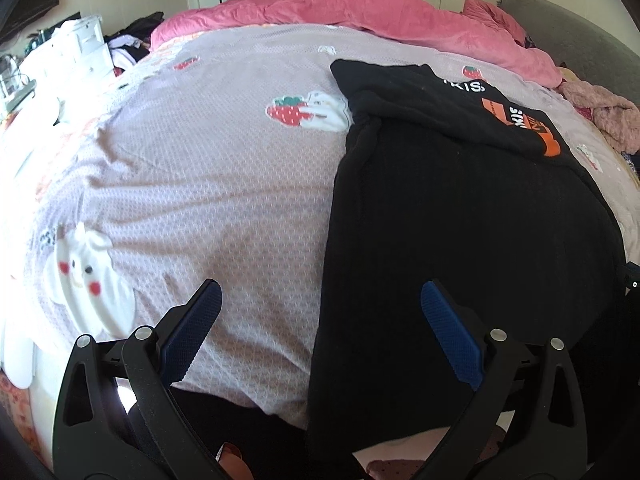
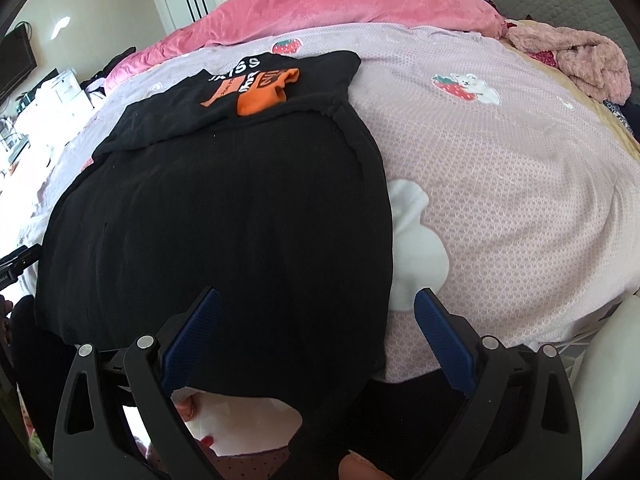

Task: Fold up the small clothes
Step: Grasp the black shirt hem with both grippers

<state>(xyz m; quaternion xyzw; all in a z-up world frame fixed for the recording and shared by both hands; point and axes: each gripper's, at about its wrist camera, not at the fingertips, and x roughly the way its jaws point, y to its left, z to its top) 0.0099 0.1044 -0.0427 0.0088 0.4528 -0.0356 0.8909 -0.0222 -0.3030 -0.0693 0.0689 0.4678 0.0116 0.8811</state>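
Observation:
A black garment point(image 1: 460, 220) with an orange and white print point(image 1: 524, 120) lies flat on the bed, its far part folded over; its near edge hangs over the bed's front edge. It also shows in the right wrist view point(image 2: 224, 220), print point(image 2: 256, 88) at the far end. My left gripper point(image 1: 320, 300) is open and empty, straddling the garment's left edge near the front. My right gripper point(image 2: 318, 308) is open and empty, over the garment's right near edge.
The bed has a lilac cover point(image 1: 200, 160) with strawberry and bunny patches. A pink duvet point(image 1: 340, 12) is bunched along the far side. A fuzzy pink garment point(image 2: 580, 60) lies at far right. White drawers point(image 1: 76, 52) stand at left.

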